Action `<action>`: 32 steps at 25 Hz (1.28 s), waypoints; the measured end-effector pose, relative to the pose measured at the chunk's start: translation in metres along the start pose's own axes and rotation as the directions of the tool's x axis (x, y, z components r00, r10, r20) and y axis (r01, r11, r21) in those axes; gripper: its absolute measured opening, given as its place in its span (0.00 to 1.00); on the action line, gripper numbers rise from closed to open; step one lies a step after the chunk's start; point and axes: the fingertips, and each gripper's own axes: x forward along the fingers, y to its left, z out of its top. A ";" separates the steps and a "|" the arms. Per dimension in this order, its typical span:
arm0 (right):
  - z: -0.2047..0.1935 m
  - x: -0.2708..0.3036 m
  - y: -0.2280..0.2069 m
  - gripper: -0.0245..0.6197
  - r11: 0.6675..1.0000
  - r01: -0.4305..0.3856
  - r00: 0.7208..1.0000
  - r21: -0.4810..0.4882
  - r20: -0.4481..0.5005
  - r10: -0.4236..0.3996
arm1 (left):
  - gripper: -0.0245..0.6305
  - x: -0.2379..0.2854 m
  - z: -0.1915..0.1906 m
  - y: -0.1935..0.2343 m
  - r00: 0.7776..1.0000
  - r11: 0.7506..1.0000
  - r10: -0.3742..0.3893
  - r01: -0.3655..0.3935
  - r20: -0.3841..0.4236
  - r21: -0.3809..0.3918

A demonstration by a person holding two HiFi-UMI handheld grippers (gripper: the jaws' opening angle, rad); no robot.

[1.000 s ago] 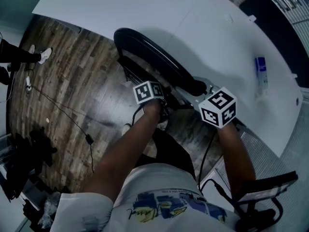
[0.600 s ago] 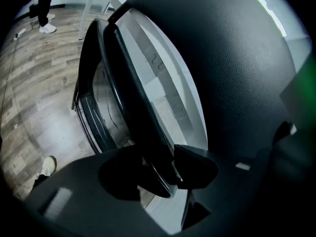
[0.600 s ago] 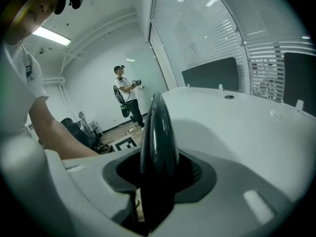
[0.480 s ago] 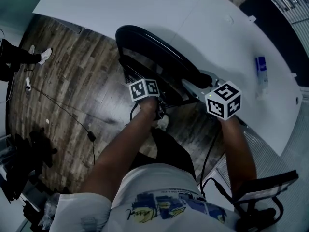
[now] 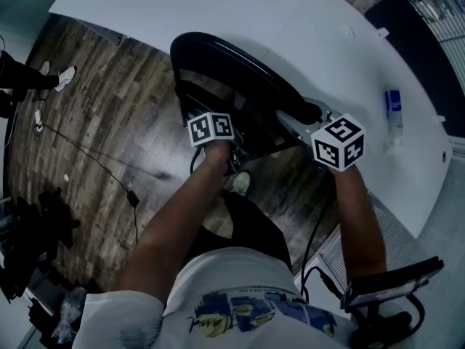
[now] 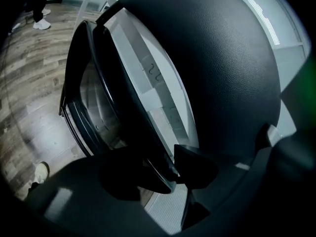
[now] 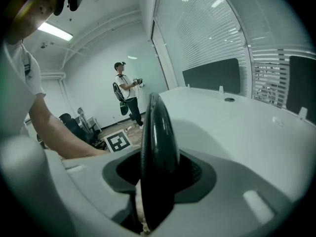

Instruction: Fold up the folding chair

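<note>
Both hand-held grippers are sitting a little higher in the head view than a second ago, the left one further left and the right one further right, and the chair [image 5: 251,70] is lying a touch higher with them. It is standing on the floor [image 5: 109,115], just beside the white surface [image 5: 218,6], and by my reading it is partly closed.

The left hand-held gripper [image 6: 165,171] is pinching a thin rail of the frame [image 6: 118,107], its jaws roughly half closed. The right hand-held gripper [image 7: 155,181] is clamping the edge of the black pad [image 7: 157,137], its jaws also part-way in and the pad filling the gap between them.

To do this step well, the hands are probably best working against each other: one steadying the frame while the other is swinging the pad toward it, smoothly and along the hinge's own arc. Both grips are narrow, so twisting is risking a slip, and keeping the jaws square to rail and pad matters. With the chair standing so close to the surface, its top catching that edge is worth watching.
</note>
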 end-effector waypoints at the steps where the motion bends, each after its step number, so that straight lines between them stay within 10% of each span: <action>1: 0.000 0.001 0.000 0.26 1.000 0.001 1.000 0.002 -0.002 -0.001 | 0.36 -0.001 0.000 0.000 1.000 1.000 -0.004 0.004 -0.001 0.003; 32: -0.005 -0.013 -0.016 0.40 0.996 0.025 0.995 -0.081 -0.098 -0.033 | 0.39 -0.015 0.001 0.003 0.999 0.996 -0.038 0.041 -0.030 0.076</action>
